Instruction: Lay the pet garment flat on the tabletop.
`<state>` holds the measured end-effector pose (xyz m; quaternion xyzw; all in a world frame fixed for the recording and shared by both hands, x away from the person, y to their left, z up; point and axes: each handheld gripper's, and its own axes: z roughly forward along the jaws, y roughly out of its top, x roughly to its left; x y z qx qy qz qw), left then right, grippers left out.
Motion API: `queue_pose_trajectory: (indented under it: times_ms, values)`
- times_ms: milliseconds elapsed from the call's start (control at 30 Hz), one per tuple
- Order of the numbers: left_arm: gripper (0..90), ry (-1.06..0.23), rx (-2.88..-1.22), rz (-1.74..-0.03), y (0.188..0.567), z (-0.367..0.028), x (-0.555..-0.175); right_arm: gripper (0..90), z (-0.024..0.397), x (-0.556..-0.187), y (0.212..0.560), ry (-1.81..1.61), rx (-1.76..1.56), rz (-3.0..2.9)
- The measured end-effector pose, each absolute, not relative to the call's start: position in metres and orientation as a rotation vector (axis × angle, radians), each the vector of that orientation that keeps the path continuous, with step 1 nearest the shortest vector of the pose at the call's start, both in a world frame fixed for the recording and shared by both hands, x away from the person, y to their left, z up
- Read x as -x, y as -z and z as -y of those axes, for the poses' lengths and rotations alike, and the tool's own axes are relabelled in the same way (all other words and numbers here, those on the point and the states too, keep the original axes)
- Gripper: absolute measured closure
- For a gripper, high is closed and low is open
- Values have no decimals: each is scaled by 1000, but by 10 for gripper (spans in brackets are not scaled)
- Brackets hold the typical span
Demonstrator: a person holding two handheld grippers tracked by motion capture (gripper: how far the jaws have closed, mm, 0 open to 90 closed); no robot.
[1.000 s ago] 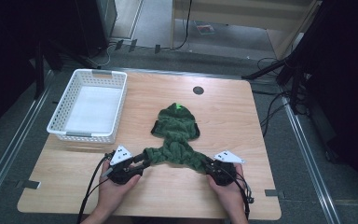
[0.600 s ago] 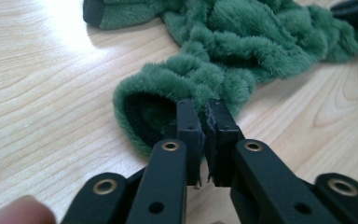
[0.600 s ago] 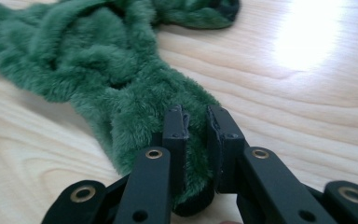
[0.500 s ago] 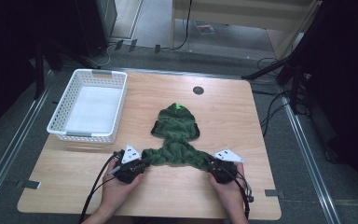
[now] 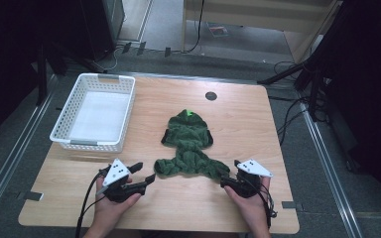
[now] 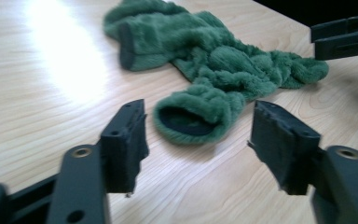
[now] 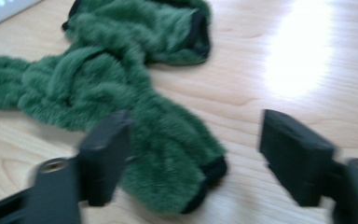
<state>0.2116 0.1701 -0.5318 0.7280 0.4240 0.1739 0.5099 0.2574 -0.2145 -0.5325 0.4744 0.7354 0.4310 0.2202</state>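
A green fuzzy hooded garment (image 5: 188, 144) lies flat on the wooden table (image 5: 248, 124), hood away from me and a sleeve out to each side. My left gripper (image 5: 145, 173) is just left of the left sleeve cuff (image 6: 193, 119). Its jaws have just been opening, and the cuff lies past the fingertips, untouched. My right gripper (image 5: 226, 181) is at the right sleeve end (image 7: 186, 177). Its jaws have also just been opening. The cuff lies loose between them, nearer the left pad (image 7: 105, 154), and nothing is pressed. In the left gripper view the right gripper (image 6: 340, 39) is at the top right.
A white plastic basket (image 5: 87, 145) stands at the table's back left, with nothing in it. A round cable hole (image 5: 211, 95) sits near the far edge. Bare tabletop lies to the right of the garment and along the front edge.
Both grippers have opened and let go of the sleeve ends. My left gripper has drawn back to the left, off its cuff. The right hand stayed put and the garment lies still.
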Motion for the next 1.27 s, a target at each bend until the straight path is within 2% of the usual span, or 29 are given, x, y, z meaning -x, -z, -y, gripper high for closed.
queue_pose_trajectory:
  times_ms: [133,300,400,467,800,933,1100,1267]
  values:
    - [128,-428,-1719,-1065,523,-192,-206,137,226,-254,526,-1216,-1299,-2031]
    - [1,-423,-1670,-1078,521,-226,-200,76,241,-246,521,-1198,-1288,-2006]
    - [0,-424,-1633,-1097,521,-241,-197,29,250,-244,519,-1199,-1311,-1989]
    - [0,-451,-1595,-1145,519,-264,-192,0,264,-241,517,-1204,-1342,-1959]
    - [0,-567,-1545,-1274,527,-339,-176,0,303,-229,523,-1143,-1424,-1887]
    - [0,-588,-1467,-1323,534,-375,-174,0,326,-220,534,-1094,-1472,-1837]
    - [0,-583,-1465,-1370,547,-386,-180,0,340,-217,544,-1072,-1528,-1820]
    - [0,-580,-1469,-1397,550,-384,-186,0,330,-220,541,-1090,-1520,-1829]
